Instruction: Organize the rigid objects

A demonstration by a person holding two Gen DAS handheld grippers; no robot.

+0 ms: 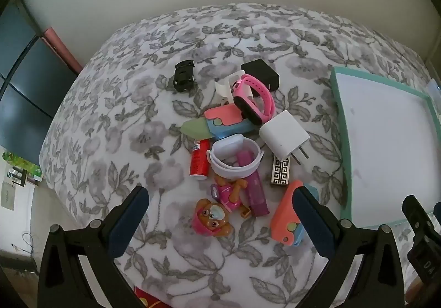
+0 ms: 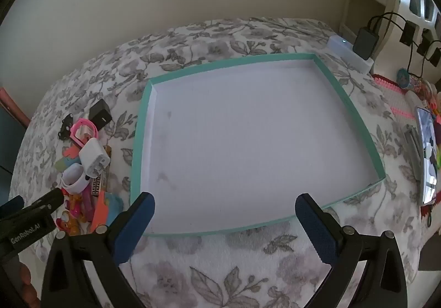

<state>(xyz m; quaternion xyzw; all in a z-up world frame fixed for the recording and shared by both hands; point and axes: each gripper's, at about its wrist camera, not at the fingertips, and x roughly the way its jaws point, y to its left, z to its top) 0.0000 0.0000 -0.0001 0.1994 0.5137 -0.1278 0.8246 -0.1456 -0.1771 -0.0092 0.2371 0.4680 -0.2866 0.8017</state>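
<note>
Left gripper [image 1: 220, 221] spread wide, nothing between its pads, hovering over a pile of small things on the flowered bedspread [image 1: 110, 104]. Dog figurine [image 1: 210, 218] lies between the fingers; white charger [image 1: 285, 137] at 1 o'clock of it, pink watch [image 1: 255, 99] at 12. Right gripper [image 2: 224, 221] also spread, empty, above the near rim of the teal tray [image 2: 140, 126]. Pile sits at 9 o'clock of the tray.

White lettering reading "GenRobot.AI" runs along the black body of the left gripper [image 2: 30, 211], seen just left of the right claw. The red bottle [image 1: 199, 160], ahead of the left claw, bears an unreadable label.
</note>
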